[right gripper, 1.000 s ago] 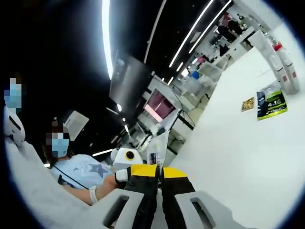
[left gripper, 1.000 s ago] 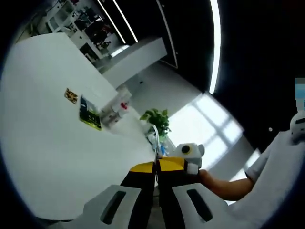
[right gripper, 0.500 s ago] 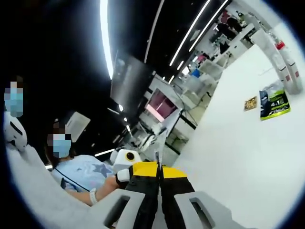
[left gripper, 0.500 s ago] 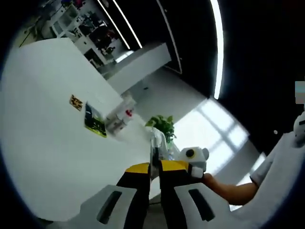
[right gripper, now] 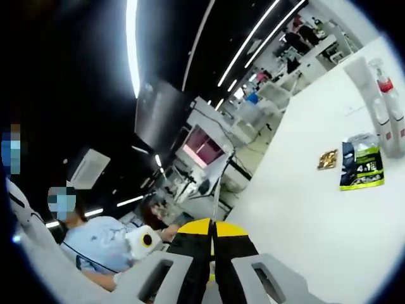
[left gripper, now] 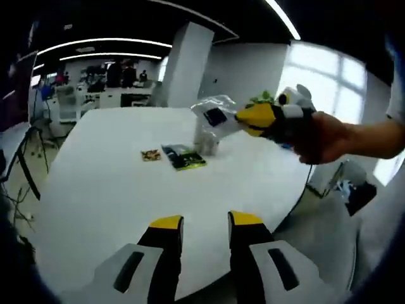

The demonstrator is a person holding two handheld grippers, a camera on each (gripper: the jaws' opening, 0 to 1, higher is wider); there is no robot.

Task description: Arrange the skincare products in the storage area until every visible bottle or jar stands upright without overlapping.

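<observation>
My left gripper (left gripper: 205, 221) is open over the near edge of the white table (left gripper: 95, 190), with nothing between its yellow-tipped jaws. My right gripper (left gripper: 248, 118) comes in from the right in a person's hand, shut on a clear plastic packet (left gripper: 214, 115) with a dark label, held above the table. In the right gripper view that packet (right gripper: 215, 206) shows edge-on as a thin strip rising from the shut right gripper (right gripper: 213, 227). White bottles (left gripper: 207, 143) stand at the table's far side. One of the bottles (right gripper: 381, 104) has a red cap.
A green-and-black sachet (left gripper: 184, 158) and a small brown sachet (left gripper: 150, 154) lie flat in front of the bottles. The same green-and-black sachet (right gripper: 362, 170) and brown sachet (right gripper: 327, 159) appear in the right gripper view. A seated person (right gripper: 95, 244) is to the left there.
The left gripper's jaws have opened and its view has swung level over the table. The right gripper stays shut on the clear packet.
</observation>
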